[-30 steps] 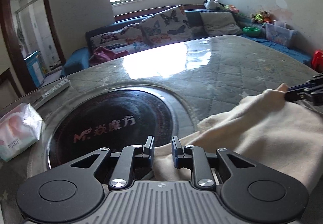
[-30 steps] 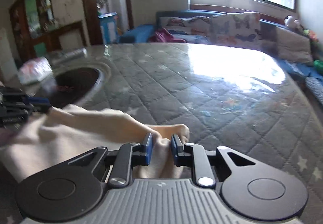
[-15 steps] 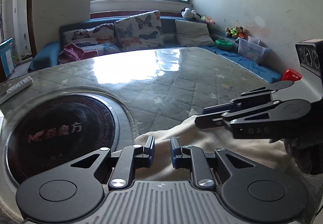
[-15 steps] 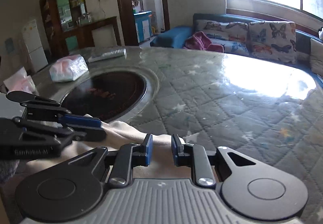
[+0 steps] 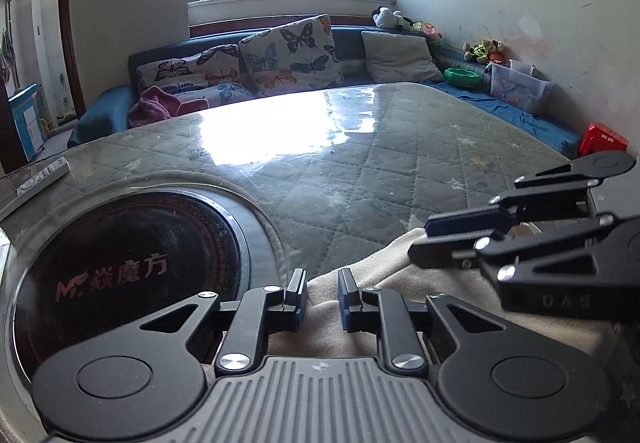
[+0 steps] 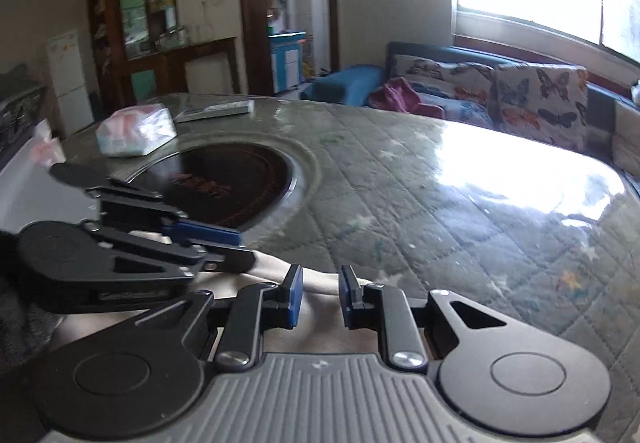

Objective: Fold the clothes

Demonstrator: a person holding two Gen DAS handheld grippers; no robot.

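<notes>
**Both grippers side by side over the cloth**

A cream cloth (image 5: 360,279) lies bunched at the near edge of the quilted tabletop (image 5: 400,163), just right of the round black burner (image 5: 128,255). The left gripper (image 5: 322,293) has its fingers (image 5: 298,289) slightly spread, with a fold of cloth lying in the gap; whether they pinch it cannot be told. The right gripper (image 6: 320,293) shows the same narrow gap over the cloth's edge (image 6: 320,283). The two grippers sit close together, angled toward each other above the fabric.
</notes>
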